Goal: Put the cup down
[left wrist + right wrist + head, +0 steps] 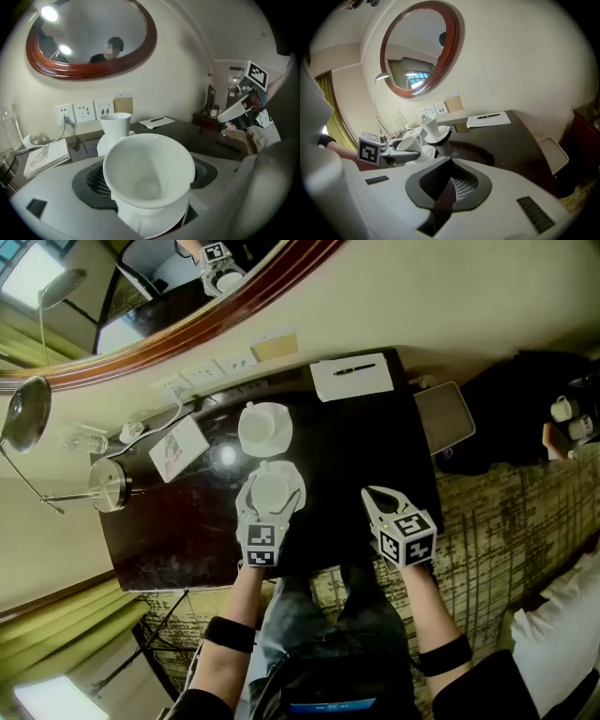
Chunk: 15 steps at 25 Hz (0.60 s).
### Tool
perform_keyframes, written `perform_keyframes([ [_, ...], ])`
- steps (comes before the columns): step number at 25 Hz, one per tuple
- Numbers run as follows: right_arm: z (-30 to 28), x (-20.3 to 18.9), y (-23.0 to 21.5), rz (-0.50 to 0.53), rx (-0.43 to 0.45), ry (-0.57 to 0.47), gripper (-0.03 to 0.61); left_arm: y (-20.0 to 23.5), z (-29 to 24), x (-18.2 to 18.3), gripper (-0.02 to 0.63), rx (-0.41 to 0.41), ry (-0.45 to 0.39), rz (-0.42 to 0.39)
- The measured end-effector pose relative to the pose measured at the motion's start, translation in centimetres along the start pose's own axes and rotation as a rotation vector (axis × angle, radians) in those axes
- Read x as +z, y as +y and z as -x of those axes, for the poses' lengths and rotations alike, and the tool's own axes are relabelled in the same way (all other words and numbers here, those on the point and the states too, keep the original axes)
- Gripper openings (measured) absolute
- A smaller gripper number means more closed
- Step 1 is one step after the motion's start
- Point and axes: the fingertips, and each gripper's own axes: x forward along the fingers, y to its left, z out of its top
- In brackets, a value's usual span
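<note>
A white cup [271, 491] sits between the jaws of my left gripper [272, 486], which is shut on its sides. The left gripper view looks down into the empty cup [149, 171], which fills the gap between the two pads. Beneath the cup lies a white saucer [424, 152]; I cannot tell whether the cup rests on it. A second white cup [264, 426] stands on its own saucer farther back on the dark table [375, 446]. My right gripper [380, 498] hovers to the right over the table, shut and holding nothing.
A notepad with a pen [352, 377] lies at the table's back right. A booklet [178, 448], a cable, a water bottle [84, 442] and a lamp base [111, 484] are at the left. Wall sockets [84, 112] and an oval mirror [91, 40] are behind.
</note>
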Motion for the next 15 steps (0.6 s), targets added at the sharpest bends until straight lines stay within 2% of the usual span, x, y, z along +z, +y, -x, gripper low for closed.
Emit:
perform_keyframes([
  [7,0.2,0.3,-0.4,0.053,0.034,0.007,0.0,-2.3,-0.6,2.5,0.426,-0.039,-0.005,-0.04],
  [15,0.2,2.1,-0.9,0.174,0.078,0.009,0.0,-6.7,-4.4,8.9,0.426,-0.101,-0.054,-0.079],
])
